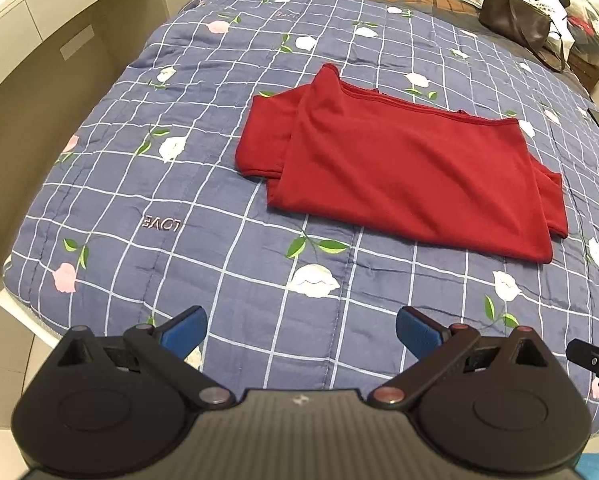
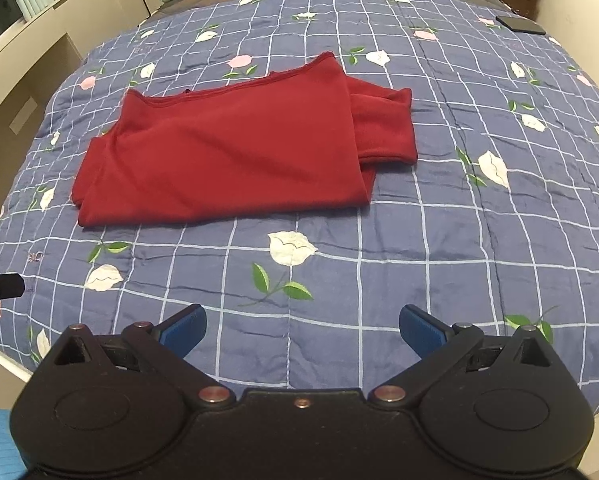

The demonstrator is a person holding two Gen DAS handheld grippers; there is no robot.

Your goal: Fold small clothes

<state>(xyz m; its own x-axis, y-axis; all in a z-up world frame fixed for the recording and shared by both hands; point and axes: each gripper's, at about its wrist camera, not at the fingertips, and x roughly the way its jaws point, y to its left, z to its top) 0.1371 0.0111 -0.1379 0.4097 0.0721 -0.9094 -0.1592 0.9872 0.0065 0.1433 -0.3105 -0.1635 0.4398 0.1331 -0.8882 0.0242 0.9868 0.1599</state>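
Matte black plastic left gripper (image 1: 301,330) and right gripper (image 2: 302,330) showing blue ribbed pads (image 1: 185,330), round metal pivot screws.

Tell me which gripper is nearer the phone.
Right. The right gripper hangs over the quilt with the phone ahead to its right; the left gripper sits further left, farther from it.

The folded shirt (image 1: 403,168) lies on the bed (image 1: 219,184), ahead of both claws; a handbag (image 1: 515,20) sits far behind it.
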